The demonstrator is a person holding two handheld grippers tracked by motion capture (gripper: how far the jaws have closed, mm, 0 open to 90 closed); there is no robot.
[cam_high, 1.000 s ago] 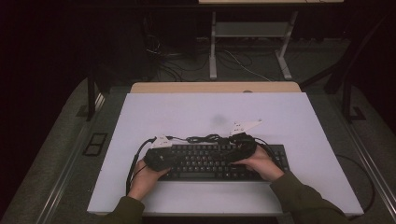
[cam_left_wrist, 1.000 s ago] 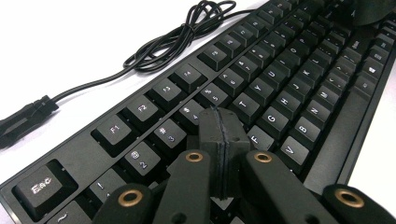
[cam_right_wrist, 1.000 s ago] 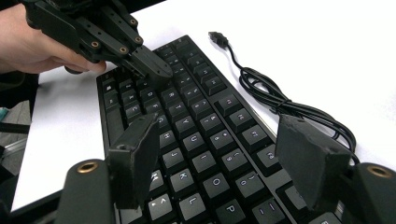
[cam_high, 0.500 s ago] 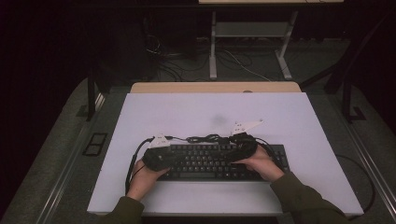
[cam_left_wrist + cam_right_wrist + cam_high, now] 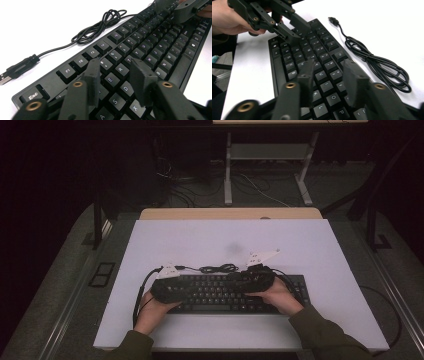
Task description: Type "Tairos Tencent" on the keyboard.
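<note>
From the high view, little differs from a second ago: the black keyboard (image 5: 227, 292) lies in the same spot at the near middle of the white counter (image 5: 310, 245), and both hands remain over it. The left gripper (image 5: 167, 287) hovers over the keyboard's left end, the right gripper (image 5: 255, 279) over its right half, and the coiled cable (image 5: 220, 268) rests just behind the keyboard's far edge.

In the left gripper view, the left gripper (image 5: 113, 75) has its jaws spread apart, poised just above the keyboard (image 5: 150, 40) around the E, R, D keys; whether they touch the keys, I cannot tell. The cable (image 5: 100, 26) and its USB plug (image 5: 15, 70) lie on the counter beyond.

In the right gripper view, the right gripper (image 5: 328, 77) also holds its jaws spread, empty, above the keyboard (image 5: 294, 53) near the U, I, O keys. The left gripper (image 5: 290, 27) hovers farther along the keyboard, jaws parted.
</note>
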